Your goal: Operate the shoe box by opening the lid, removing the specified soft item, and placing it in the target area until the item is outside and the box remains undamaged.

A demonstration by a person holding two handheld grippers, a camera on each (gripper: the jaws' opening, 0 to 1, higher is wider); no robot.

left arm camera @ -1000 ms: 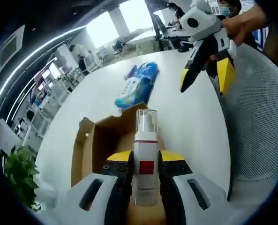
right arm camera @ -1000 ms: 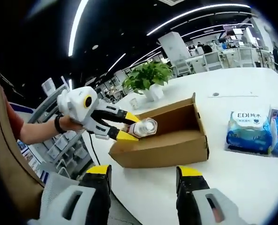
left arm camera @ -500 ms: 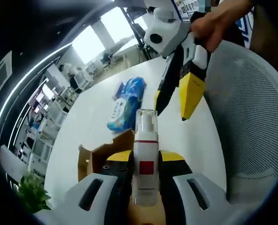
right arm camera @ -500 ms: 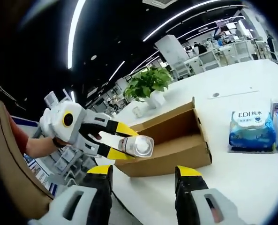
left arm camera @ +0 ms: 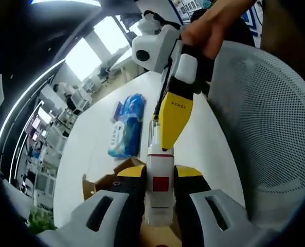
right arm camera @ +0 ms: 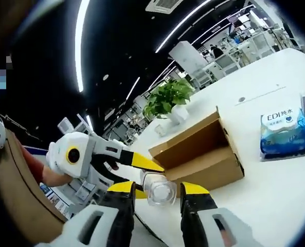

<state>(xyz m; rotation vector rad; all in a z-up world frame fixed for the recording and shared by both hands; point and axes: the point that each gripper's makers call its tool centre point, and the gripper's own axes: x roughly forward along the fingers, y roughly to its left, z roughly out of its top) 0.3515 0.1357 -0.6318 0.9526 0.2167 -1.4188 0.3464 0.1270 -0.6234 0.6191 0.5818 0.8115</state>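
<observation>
The bottle [left arm camera: 159,193] is white with a red square label and a clear cap. It stands upright between the left gripper [left arm camera: 159,177] jaws, which are clamped on its body. It is held in the air above the table [left arm camera: 98,149], outside the box [left arm camera: 103,180].

In the left gripper view, the right gripper [left arm camera: 173,121] comes in from 1 o'clock, held by a hand [left arm camera: 214,25]; its yellow jaw tip covers the bottle's cap. In the right gripper view, the clear cap end of the bottle [right arm camera: 158,188] lies between the right gripper [right arm camera: 160,189] jaws. The jaws sit close on either side of it; cannot tell whether they are pressing it.

The cardboard box [right arm camera: 203,154] stands open on the white table [right arm camera: 275,190]. Blue-and-white tissue packs [right arm camera: 286,131] lie on the table at 3 o'clock from the box, apart from it. A potted plant [right arm camera: 167,98] stands beyond the box at 11 o'clock. A white mesh chair [left arm camera: 265,128] is at 3 o'clock in the left gripper view.
</observation>
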